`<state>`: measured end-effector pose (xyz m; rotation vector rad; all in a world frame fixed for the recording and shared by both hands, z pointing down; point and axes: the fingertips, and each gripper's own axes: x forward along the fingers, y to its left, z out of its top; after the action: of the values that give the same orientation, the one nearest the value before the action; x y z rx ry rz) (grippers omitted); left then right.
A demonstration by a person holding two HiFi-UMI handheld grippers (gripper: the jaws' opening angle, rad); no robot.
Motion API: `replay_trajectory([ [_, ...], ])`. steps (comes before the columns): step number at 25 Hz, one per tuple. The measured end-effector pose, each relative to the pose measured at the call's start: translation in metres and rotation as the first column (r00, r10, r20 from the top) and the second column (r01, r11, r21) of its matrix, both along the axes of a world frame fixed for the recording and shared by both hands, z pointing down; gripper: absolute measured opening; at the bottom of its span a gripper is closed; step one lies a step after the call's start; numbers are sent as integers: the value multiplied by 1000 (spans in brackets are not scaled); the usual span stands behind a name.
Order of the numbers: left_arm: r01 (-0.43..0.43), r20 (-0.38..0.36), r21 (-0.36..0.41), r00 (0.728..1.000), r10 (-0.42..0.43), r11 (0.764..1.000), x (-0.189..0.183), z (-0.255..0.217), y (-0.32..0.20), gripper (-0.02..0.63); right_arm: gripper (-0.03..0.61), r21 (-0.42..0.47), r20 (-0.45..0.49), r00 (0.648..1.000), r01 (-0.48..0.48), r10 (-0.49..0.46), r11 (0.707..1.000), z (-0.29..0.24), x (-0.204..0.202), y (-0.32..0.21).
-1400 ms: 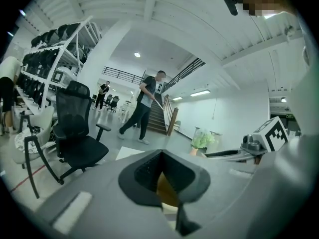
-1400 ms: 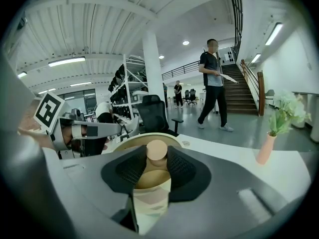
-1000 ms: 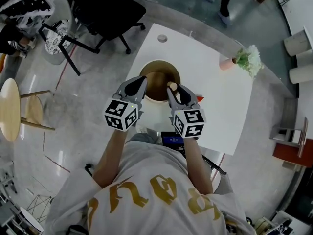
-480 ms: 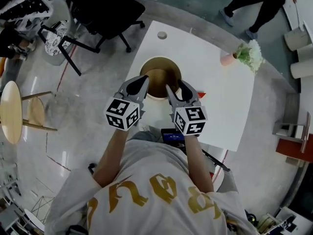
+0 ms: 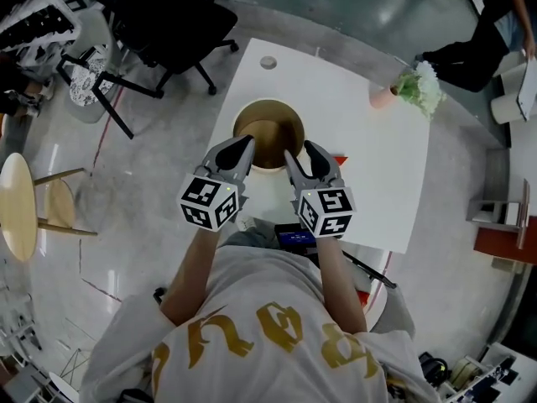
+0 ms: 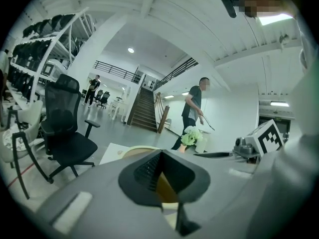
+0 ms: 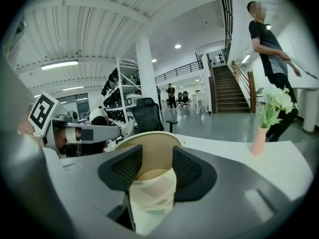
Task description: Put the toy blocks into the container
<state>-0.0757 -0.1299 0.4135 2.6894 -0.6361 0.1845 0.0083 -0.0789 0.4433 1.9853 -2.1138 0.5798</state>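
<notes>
Seen from overhead, both tools reach over the near rim of the container (image 5: 268,112), a round tub with a tan inside, standing on the white table (image 5: 369,175). The left gripper (image 5: 243,141) comes to a closed point above the rim. The right gripper (image 5: 302,151) spreads its two fingers just beside it. Nothing rides in either one. Inside the tub I see only tan and brown; single toy blocks can't be picked out. A small red thing (image 5: 338,159) lies on the table, close by the right gripper. A vase of flowers (image 5: 413,91) stands well apart, near the far corner.

Looking along the left gripper (image 6: 160,154), its pads meet at the tips with nothing pinched. Through the wedge below them shows the container (image 6: 134,151). The flowers (image 6: 189,136) stand beyond it.

Along the right gripper (image 7: 152,166), the jaws stand apart and empty. The container (image 7: 149,148) fills the gap between them, pale pastel patches on its outer wall. The vase (image 7: 259,138) stands off to the right.
</notes>
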Motion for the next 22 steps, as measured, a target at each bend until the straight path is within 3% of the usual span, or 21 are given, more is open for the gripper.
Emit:
replay_trajectory([
  [9,-60,-14,5,998,60,998,24,-7,23,1,198,-7,25,999,-27,27,1000,2,14,28],
  [22,-30,14,52,999,29,998,70,-22,54,2,198,13,50,999,-23,22,1000,0,74,52],
])
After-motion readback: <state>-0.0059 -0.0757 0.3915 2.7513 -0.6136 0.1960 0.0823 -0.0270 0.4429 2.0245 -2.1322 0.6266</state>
